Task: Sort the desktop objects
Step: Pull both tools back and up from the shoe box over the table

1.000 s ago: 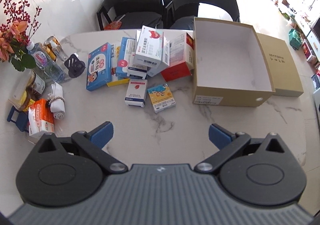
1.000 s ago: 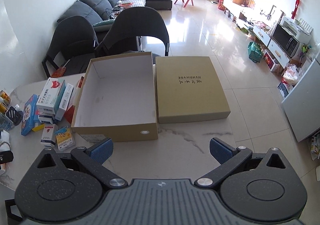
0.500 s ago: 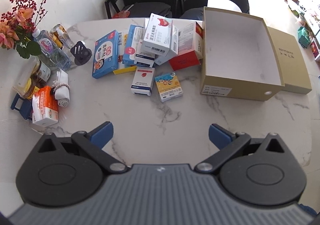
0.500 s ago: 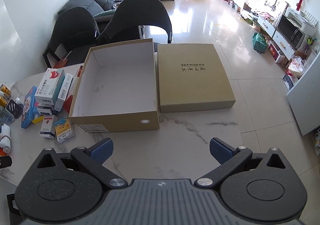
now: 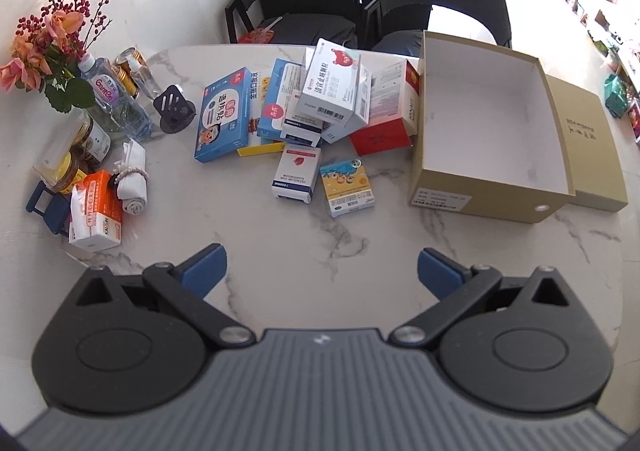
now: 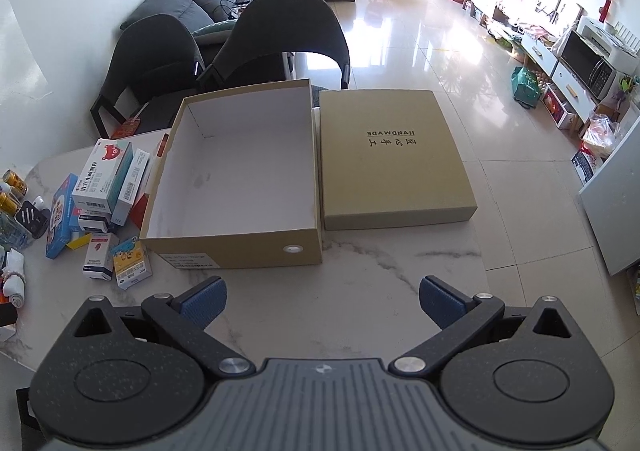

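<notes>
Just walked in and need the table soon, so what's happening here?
A person is sorting the desktop with two handheld grippers. Nothing is picked up yet: the left gripper and right gripper both hover with jaws open and empty. The medicine boxes are piled beside the open cardboard box, which is empty, its lid alongside.

Left tongs (image 5: pixel 320 265) and right tongs (image 6: pixel 320 297) both spread wide, empty, level, pointing forward.

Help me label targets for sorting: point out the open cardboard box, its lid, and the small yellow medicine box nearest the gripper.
open cardboard box (image 6: pixel 236 175): right wrist view, on its bare white floor.
lid (image 6: pixel 394 155): right wrist view, on its printed top face.
small yellow medicine box (image 5: pixel 346 187): left wrist view, on its front face.
</notes>
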Demonstrator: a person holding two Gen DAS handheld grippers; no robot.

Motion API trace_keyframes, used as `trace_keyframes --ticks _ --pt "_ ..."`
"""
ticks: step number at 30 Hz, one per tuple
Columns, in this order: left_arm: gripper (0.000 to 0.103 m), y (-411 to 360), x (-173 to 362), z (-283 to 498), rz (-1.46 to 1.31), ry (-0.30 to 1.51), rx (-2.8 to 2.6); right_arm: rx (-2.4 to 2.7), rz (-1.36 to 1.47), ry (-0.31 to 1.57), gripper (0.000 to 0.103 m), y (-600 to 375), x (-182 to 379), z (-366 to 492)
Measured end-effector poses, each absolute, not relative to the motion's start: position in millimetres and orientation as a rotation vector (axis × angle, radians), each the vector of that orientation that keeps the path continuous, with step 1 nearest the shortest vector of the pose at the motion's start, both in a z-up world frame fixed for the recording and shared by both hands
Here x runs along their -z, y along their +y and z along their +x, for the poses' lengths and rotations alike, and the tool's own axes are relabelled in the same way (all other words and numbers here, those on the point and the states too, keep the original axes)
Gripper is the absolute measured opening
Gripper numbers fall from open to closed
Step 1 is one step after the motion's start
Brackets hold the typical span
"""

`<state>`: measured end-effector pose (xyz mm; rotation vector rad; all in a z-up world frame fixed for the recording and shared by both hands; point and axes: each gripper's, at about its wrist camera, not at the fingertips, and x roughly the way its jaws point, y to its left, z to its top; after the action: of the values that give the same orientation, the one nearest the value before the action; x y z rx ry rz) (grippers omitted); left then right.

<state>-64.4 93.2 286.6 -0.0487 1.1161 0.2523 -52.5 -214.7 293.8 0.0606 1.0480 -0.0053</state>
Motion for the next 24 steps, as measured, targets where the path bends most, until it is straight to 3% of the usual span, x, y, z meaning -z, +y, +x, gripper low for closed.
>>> trace_keyframes --ticks 12,24 --pt "0.103 99.2 -279.3 -60.6 -0.05 1.103 -0.263 -0.052 0.026 1.069 0.103 -208.5 -282.0 -52.4" --pt "0.103 152.8 -242.4 -27.8 -0.08 1.137 -0.259 -0.138 -0.013 1.101 0.103 -133.4 -262.5 -24.6"
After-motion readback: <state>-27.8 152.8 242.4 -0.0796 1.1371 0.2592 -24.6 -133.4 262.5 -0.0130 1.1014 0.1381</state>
